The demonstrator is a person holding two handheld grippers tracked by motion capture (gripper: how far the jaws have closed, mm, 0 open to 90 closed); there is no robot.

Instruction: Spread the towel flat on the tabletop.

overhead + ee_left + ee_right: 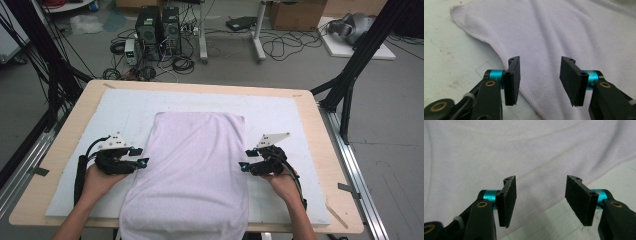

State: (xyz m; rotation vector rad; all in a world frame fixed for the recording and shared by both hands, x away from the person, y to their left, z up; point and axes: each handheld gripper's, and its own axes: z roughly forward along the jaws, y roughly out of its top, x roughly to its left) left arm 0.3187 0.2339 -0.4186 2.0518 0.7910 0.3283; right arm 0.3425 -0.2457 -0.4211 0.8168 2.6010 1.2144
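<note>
From the high view, I saw my two hands come in from the near edge of the table [320, 150], one on each side of the towel [192, 170]. My left gripper [141, 156] sat just at the towel's left edge, pointing right toward the cloth, with its grey plate on top and its cable looping back over my wrist. My right gripper [244, 159] mirrored it at the towel's right edge, pointing left. Both forearms angled inward from the near corners. The towel lay flat on a white mat [290, 120], its long axis running near to far, with the far end squared off near the middle of the mat and the near end hanging over the table's near edge. Bare mat lay open to the left, right and far side of the cloth. Beyond the table, computer towers [159, 27] and loose cables sat on the floor.

Along the left gripper view, I had the left gripper [540, 77] with its jaws released, a wide gap between the black pads, nothing held. The towel's [564, 32] stitched edge ran diagonally under that gap, and the cloth stretched away beyond it to a rounded corner at upper left; bare mat [446, 62] lay to the left.

Along the right gripper view, the right gripper [540, 200] was likewise spread apart and empty. The towel's [499, 152] hem crossed beneath the jaws, cloth covering the far and left of the view, and a strip of mat [554, 222] showing at the near right.
</note>
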